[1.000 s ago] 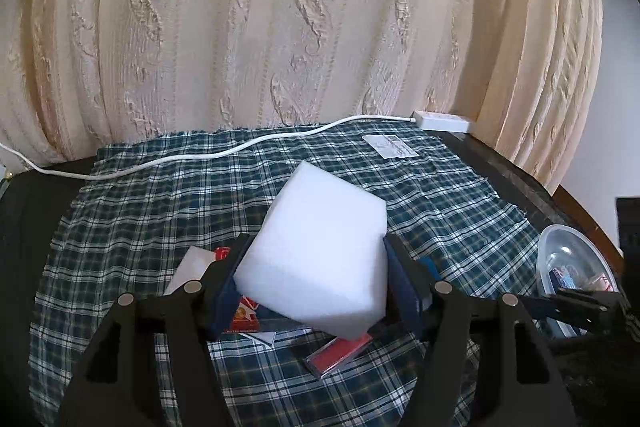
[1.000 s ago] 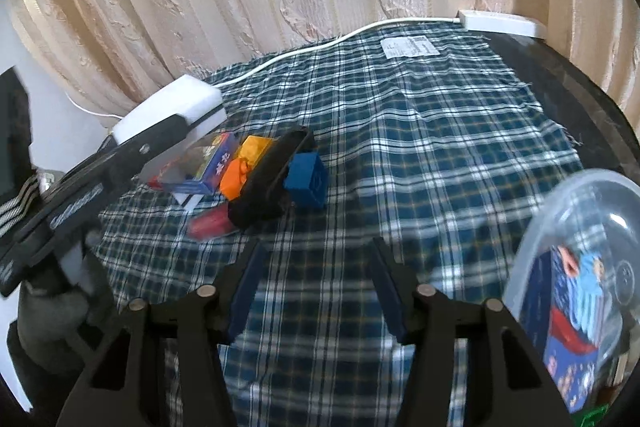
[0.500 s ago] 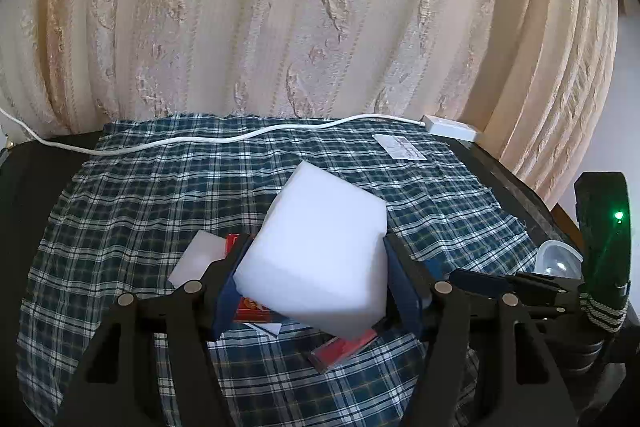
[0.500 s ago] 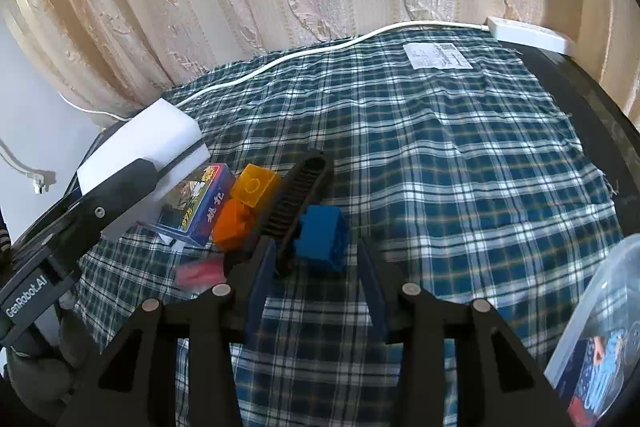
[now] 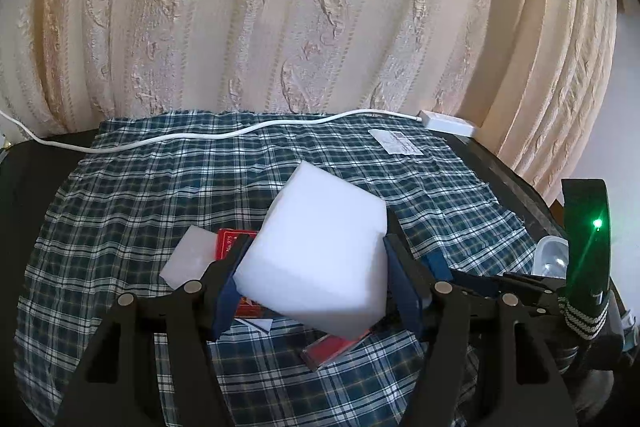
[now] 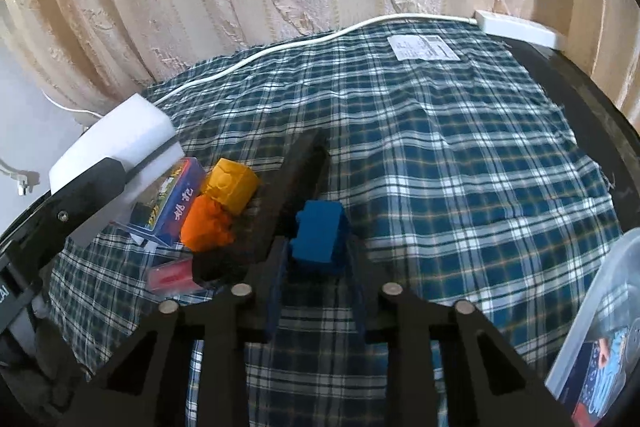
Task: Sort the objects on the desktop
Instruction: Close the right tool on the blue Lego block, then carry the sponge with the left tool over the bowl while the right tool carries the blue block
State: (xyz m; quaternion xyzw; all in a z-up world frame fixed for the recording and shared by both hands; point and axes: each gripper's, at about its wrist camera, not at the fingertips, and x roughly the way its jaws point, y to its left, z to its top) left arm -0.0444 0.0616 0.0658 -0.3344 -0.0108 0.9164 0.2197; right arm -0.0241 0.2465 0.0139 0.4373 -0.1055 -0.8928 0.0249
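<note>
My left gripper (image 5: pixel 316 267) is shut on a big white foam block (image 5: pixel 324 227), held tilted above the plaid cloth (image 5: pixel 160 187); the same block (image 6: pixel 116 143) shows at the left of the right wrist view. My right gripper (image 6: pixel 318 251) is low over the cloth with a blue toy block (image 6: pixel 320 235) between its fingers. Its jaws are closing and both pads touch the block's sides. Left of it lie an orange block (image 6: pixel 206 223), a yellow block (image 6: pixel 234 185), a long black comb-like piece (image 6: pixel 298 179) and a blue card box (image 6: pixel 176 203).
A clear plastic tub (image 6: pixel 600 327) holding a printed box stands at the right edge. A red flat item (image 6: pixel 172 275), a red card pack (image 5: pixel 232 243) and a small white slab (image 5: pixel 192 259) lie under the foam. A white cable (image 5: pixel 240 133), power strip (image 6: pixel 520 27) and paper label (image 6: pixel 424 47) sit at the back.
My right gripper slid left and forward from the open cloth to the blue block and narrowed around it. The left gripper kept still with the foam block.
</note>
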